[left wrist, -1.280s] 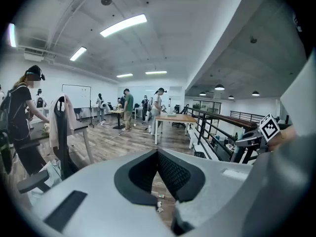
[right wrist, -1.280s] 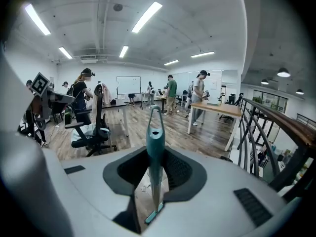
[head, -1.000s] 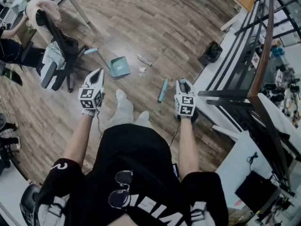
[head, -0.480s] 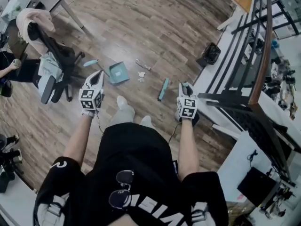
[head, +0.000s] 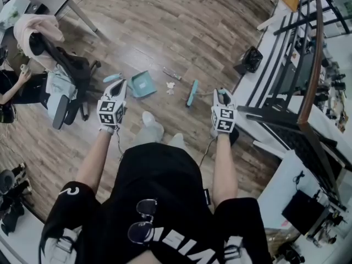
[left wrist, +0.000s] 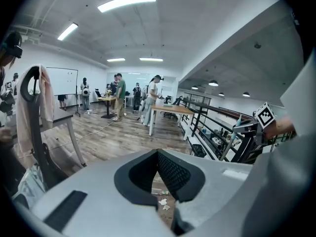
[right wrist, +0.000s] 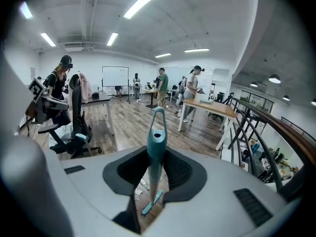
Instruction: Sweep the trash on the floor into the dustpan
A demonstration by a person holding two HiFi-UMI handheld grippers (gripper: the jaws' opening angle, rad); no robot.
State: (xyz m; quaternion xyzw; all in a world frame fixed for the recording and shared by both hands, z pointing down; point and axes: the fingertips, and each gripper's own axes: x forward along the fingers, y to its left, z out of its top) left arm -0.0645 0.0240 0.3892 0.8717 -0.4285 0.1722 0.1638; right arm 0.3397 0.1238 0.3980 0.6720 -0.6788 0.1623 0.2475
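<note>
The left gripper (head: 121, 87) had its fingers pressed together on nothing; the teal dustpan (head: 142, 84) stood on the wooden floor (head: 165, 32) just beyond those fingertips and a little to their right, untouched, with its handle (head: 113, 77) reaching off to their left. The right gripper (head: 221, 95) pinched the teal broom handle (right wrist: 157, 132) between its fingers; the broom head (head: 192, 93) hung low over the floor ahead of them and to their left. The trash, a few white paper scraps (head: 170, 88) and a thin pale strip (head: 171, 73), lay loose on the boards between the dustpan and the broom head, well ahead of both sets of fingers; no scrap showed inside the pan. By that, the task looked barely begun; the broom was in hand, but the dustpan was not yet grasped or steadied, and all the sweeping seemed left to do.
</note>
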